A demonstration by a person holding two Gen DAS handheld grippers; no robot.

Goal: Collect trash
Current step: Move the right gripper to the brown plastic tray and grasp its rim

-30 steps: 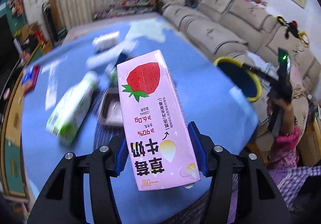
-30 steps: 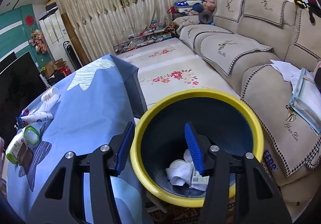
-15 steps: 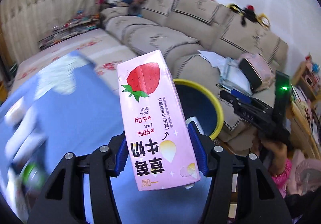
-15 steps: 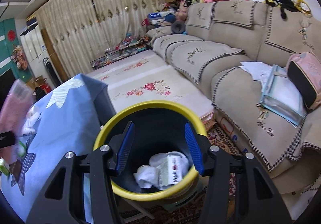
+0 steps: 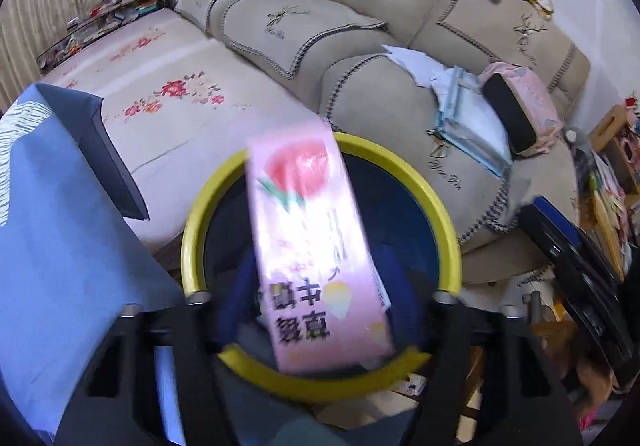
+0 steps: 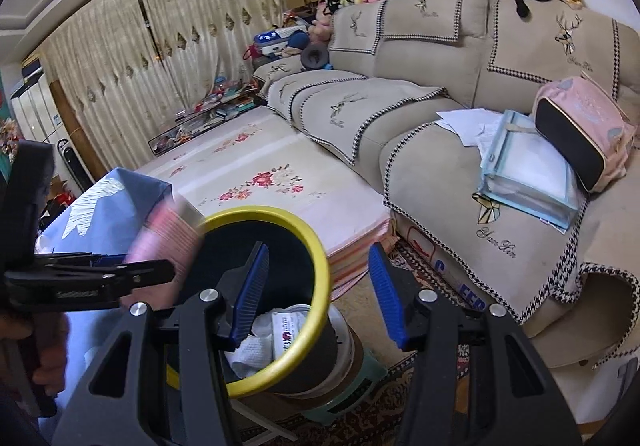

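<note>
A pink strawberry milk carton hangs blurred between the fingers of my left gripper, directly over the mouth of the yellow-rimmed dark bin. The left jaws are opening and the pads no longer press on the carton. In the right wrist view the carton and the left gripper sit at the bin's left rim. My right gripper is open and holds nothing, just right of the bin. Crumpled white paper and a small box lie inside the bin.
The blue-clothed table borders the bin on the left. A beige sofa with papers and a pink bag runs along the right. A floral mat lies behind the bin. The bin stands on a stool.
My left gripper swung from above the table to over the bin, its jaws widened and the carton came loose. The right gripper drifted right, so the bin now sits further left in its view.
</note>
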